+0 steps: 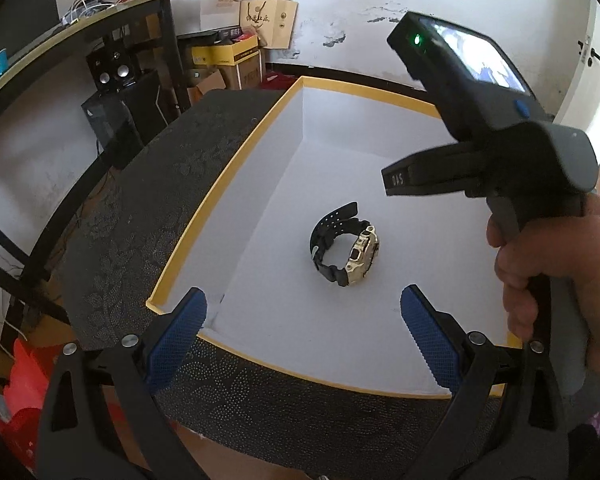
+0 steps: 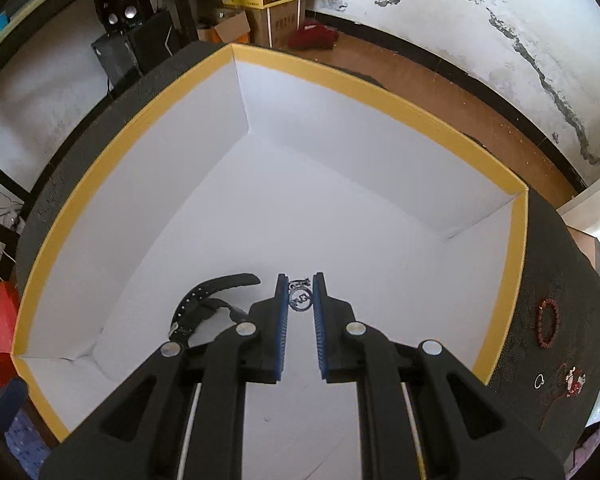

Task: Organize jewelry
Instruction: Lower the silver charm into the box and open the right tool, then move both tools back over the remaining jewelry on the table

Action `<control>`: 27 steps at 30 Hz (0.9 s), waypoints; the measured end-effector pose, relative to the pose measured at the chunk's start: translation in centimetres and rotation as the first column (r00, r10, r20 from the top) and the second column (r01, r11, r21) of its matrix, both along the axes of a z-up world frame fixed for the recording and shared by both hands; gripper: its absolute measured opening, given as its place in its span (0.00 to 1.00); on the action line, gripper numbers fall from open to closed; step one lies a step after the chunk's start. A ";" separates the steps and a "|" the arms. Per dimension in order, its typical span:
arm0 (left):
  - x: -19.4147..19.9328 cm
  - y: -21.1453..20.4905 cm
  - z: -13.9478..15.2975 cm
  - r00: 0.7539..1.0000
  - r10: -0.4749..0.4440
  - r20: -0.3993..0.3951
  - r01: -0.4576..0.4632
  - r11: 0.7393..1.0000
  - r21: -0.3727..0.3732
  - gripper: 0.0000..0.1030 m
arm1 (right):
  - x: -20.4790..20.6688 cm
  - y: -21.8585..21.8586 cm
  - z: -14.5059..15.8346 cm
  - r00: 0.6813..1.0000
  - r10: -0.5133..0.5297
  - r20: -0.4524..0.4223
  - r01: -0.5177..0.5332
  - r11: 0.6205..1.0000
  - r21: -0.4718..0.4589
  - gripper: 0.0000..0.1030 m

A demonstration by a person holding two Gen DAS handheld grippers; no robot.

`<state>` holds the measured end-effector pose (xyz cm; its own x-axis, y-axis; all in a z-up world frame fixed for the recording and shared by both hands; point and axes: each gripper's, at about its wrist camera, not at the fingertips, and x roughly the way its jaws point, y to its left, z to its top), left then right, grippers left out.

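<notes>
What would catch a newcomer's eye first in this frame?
The big white box with a yellow rim fills both views, sitting on a dark table. A black-and-gold watch lies on its floor. Above the box, the right gripper is shut on a small silver ornament, while beaded bracelets wait outside on the table.
</notes>
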<state>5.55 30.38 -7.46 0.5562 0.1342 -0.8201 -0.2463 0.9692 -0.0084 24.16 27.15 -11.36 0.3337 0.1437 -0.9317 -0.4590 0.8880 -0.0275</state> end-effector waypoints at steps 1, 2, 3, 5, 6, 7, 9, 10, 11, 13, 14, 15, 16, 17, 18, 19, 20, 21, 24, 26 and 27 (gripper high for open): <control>0.0 0.1 0.0 1.000 0.001 -0.001 -0.001 1.000 -0.002 0.92 | 0.0 0.1 -0.2 1.000 0.002 -0.003 -0.002 1.000 -0.002 0.12; 0.0 0.0 0.0 1.000 0.000 -0.001 0.000 1.000 -0.004 0.92 | 0.0 0.1 -0.4 1.000 0.004 -0.002 -0.004 1.000 -0.006 0.12; 0.0 0.0 0.0 1.000 -0.001 -0.001 0.001 1.000 -0.004 0.92 | -0.1 0.2 -0.4 1.000 0.007 0.002 -0.007 1.000 -0.010 0.12; -0.1 -0.1 0.0 1.000 -0.003 0.000 0.003 1.000 -0.005 0.92 | -0.2 0.4 -0.3 1.000 0.011 0.016 -0.011 1.000 -0.014 0.12; -0.1 -0.1 0.0 1.000 -0.002 0.000 0.002 1.000 -0.006 0.92 | -0.2 0.4 -0.2 1.000 0.010 0.022 -0.010 1.000 -0.012 0.12; -0.1 0.0 0.0 1.000 -0.001 -0.001 0.001 1.000 -0.006 0.92 | -0.2 0.5 0.0 1.000 0.008 0.028 -0.008 1.000 -0.009 0.12; -0.1 0.0 0.1 1.000 -0.002 0.001 0.002 1.000 -0.008 0.92 | -0.3 0.5 0.7 0.999 0.004 0.049 -0.004 1.000 0.004 0.22; -0.2 0.0 0.2 1.000 -0.003 0.001 0.003 1.000 -0.008 0.92 | -0.3 0.4 1.1 0.998 0.000 0.062 -0.001 1.000 0.014 0.55; -0.2 0.0 0.2 1.000 -0.003 0.002 0.003 1.000 -0.007 0.92 | -0.3 0.3 1.6 0.997 -0.001 0.076 -0.002 0.999 0.036 0.85; -0.2 0.0 0.3 1.000 -0.002 0.006 0.002 1.000 -0.009 0.92 | -0.5 0.2 2.3 0.995 0.012 0.098 -0.020 0.997 0.076 0.94; -0.2 0.0 0.4 1.000 -0.002 0.007 0.002 1.000 -0.011 0.92 | -0.5 0.3 2.5 0.995 0.018 0.100 -0.025 0.997 0.072 0.94; -0.2 -0.1 0.4 1.000 -0.003 0.008 0.003 1.000 -0.010 0.92 | -0.6 0.2 2.6 0.995 0.024 0.093 -0.031 0.997 0.077 0.94; -0.2 0.0 0.4 1.000 -0.005 0.008 0.005 1.000 -0.009 0.92 | -0.6 0.2 2.7 0.996 0.029 0.086 -0.036 0.996 0.082 0.94; -0.2 -0.1 0.4 1.000 -0.006 0.009 0.006 1.000 -0.008 0.92 | -0.6 0.2 2.9 0.996 0.027 0.086 -0.034 0.996 0.082 0.94; -0.3 -0.1 0.4 1.000 -0.007 0.009 0.007 1.000 -0.007 0.92 | -0.7 0.1 3.1 0.996 0.025 0.090 -0.032 0.996 0.083 0.94; -0.3 -0.1 0.5 1.000 -0.008 0.009 0.008 1.000 -0.007 0.92 | -0.8 0.0 3.5 0.995 0.021 0.099 -0.030 0.996 0.088 0.94; -0.2 -0.1 0.5 1.000 -0.009 0.008 0.009 1.000 -0.006 0.92 | -0.9 0.0 3.8 0.994 0.020 0.105 -0.030 0.996 0.090 0.94; -0.2 -0.2 0.6 1.000 -0.011 0.009 0.011 1.000 -0.002 0.92 | -1.0 -0.1 4.2 0.994 0.020 0.111 -0.031 0.995 0.096 0.94; -0.3 -0.4 0.7 1.000 -0.013 0.010 0.013 1.000 0.006 0.92 | -1.6 -0.5 5.7 0.992 0.012 0.126 -0.027 0.993 0.116 0.94; -0.3 -0.5 0.9 1.000 -0.015 0.012 0.015 1.000 0.013 0.92 | -2.7 -1.2 7.1 0.988 0.008 0.155 -0.026 0.993 0.119 0.94; -0.3 -0.6 1.0 1.000 -0.018 0.014 0.017 1.000 0.018 0.92 | -3.1 -1.7 7.7 0.985 0.002 0.172 -0.022 0.993 0.117 0.94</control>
